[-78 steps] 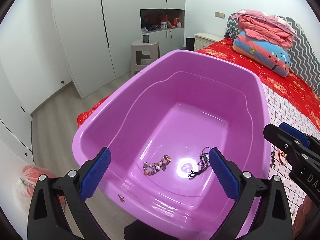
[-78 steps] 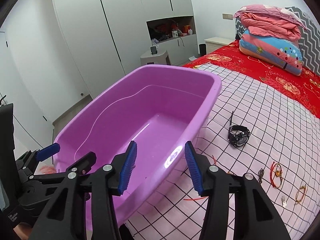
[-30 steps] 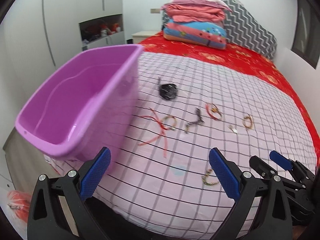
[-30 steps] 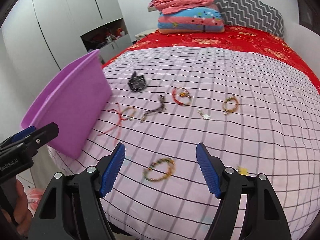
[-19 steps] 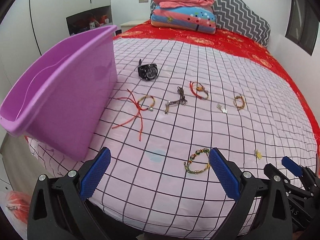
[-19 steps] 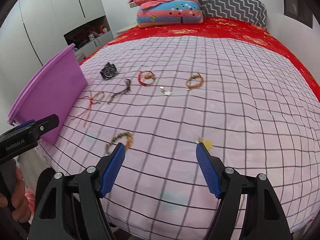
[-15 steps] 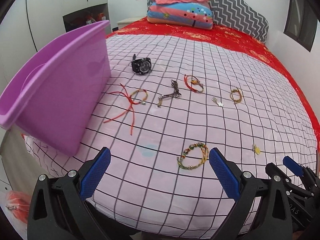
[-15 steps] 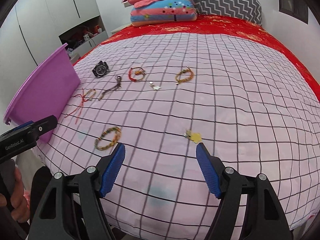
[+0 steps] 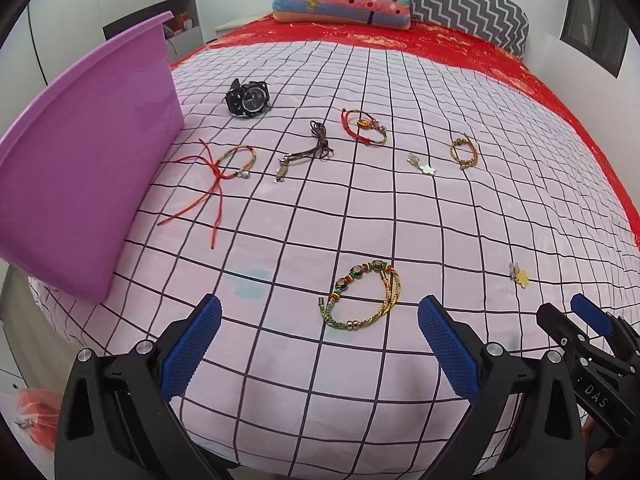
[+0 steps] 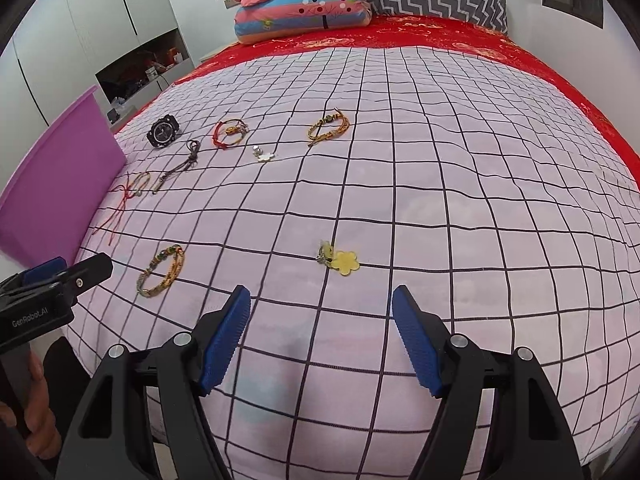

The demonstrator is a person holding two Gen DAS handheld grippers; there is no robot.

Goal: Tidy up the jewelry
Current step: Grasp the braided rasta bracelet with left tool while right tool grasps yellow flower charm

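Both tongs angled down over the bed edge, jaws apart, nothing between them. Left tongs (image 9: 318, 334): braided beaded bracelet (image 9: 362, 296) just ahead. Right tongs (image 10: 320, 330): yellow flower charm (image 10: 346, 262) just ahead, clasp detail unclear. Black watch (image 9: 248, 98) and cord bracelets farther out. Purple plastic tub (image 9: 80, 160) left. Checked sheet (image 10: 440, 180), red bedspread behind.

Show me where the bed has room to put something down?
The checked sheet is bare right of the gold bracelet and yellow flower charm. It is crowded beside the purple tub, from the black watch to the red cord bracelet.
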